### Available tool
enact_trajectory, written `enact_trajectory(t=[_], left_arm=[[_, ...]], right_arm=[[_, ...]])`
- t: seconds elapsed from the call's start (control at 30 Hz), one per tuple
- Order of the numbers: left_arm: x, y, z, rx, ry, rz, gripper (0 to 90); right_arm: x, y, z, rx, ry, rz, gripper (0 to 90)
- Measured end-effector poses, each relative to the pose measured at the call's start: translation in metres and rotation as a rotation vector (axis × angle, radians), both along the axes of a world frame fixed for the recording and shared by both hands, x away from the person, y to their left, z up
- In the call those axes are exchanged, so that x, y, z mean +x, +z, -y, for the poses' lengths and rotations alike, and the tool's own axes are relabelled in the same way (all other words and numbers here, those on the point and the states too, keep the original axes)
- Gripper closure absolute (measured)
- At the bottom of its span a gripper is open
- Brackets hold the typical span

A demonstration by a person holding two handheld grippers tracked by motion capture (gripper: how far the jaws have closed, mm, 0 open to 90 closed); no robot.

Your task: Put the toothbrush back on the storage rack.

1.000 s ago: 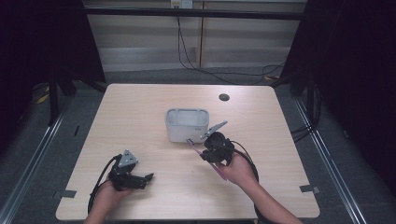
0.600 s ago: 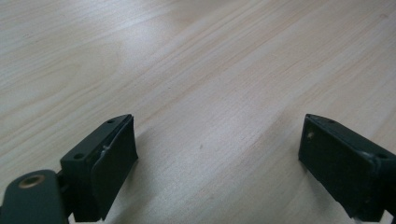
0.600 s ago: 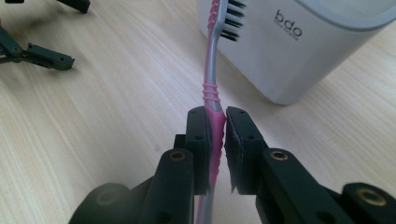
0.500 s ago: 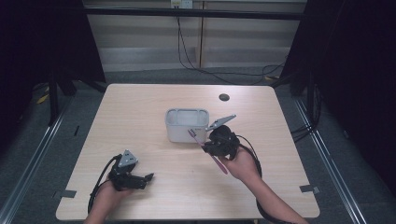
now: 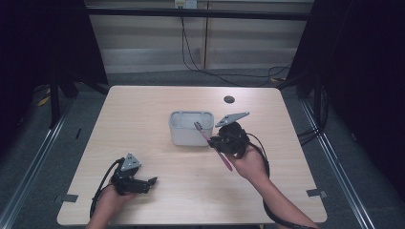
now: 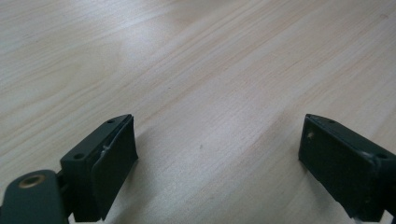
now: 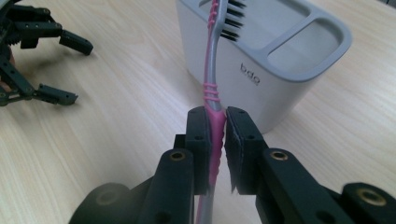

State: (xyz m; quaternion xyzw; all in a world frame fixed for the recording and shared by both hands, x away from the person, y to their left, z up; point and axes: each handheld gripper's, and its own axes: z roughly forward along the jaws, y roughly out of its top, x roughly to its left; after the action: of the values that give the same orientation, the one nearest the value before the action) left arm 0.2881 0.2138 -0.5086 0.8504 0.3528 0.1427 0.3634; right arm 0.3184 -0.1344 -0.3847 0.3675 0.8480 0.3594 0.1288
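The pale wooden table (image 5: 157, 107) with rounded corners carries little: most of its top lies bare, with wide open room on the left half, along the far edge and along the near edge between the two hands, and a small dark round spot (image 5: 229, 99) sits near its far right part. Near the middle stands the light grey plastic holder with rounded corners and divided compartments (image 5: 191, 128); in the right gripper view its side wall bears small dark lettering that reads "bdo". The right tongs (image 7: 218, 135) hang just right of the holder, held above the table, with their two black pads pressed on the handle of the pink and grey toothbrush with dark bristles (image 7: 214, 70). The toothbrush is slim, its grey neck banded with pink ribs above a pink grip, and its bristled head lies over the holder's rim at the near right corner, above one of the compartments, while the handle end slants back toward the person's hand in the high view. The left tongs (image 5: 152, 182) rest low at the near left part of the table, well apart from the holder, with the jaws spread wide and nothing between them but bare wood
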Motion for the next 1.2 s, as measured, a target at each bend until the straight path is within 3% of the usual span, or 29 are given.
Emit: enact_trajectory(t=[0.33, 0.9, 1.2], left_arm=[[0.0, 0.0, 0.0, -0.002, 0.001, 0.0, 10.9], [0.0, 0.0, 0.0, -0.002, 0.001, -0.001, 10.8], [0.0, 0.0, 0.0, -0.002, 0.001, -0.001, 10.9]], right_arm=[[0.004, 0.011, 0.002, 0.031, -0.011, 0.023, 80.0], [0.011, 0.028, 0.013, 0.138, -0.087, 0.109, 79.9], [0.015, 0.032, 0.019, 0.162, -0.123, 0.162, 79.9]])
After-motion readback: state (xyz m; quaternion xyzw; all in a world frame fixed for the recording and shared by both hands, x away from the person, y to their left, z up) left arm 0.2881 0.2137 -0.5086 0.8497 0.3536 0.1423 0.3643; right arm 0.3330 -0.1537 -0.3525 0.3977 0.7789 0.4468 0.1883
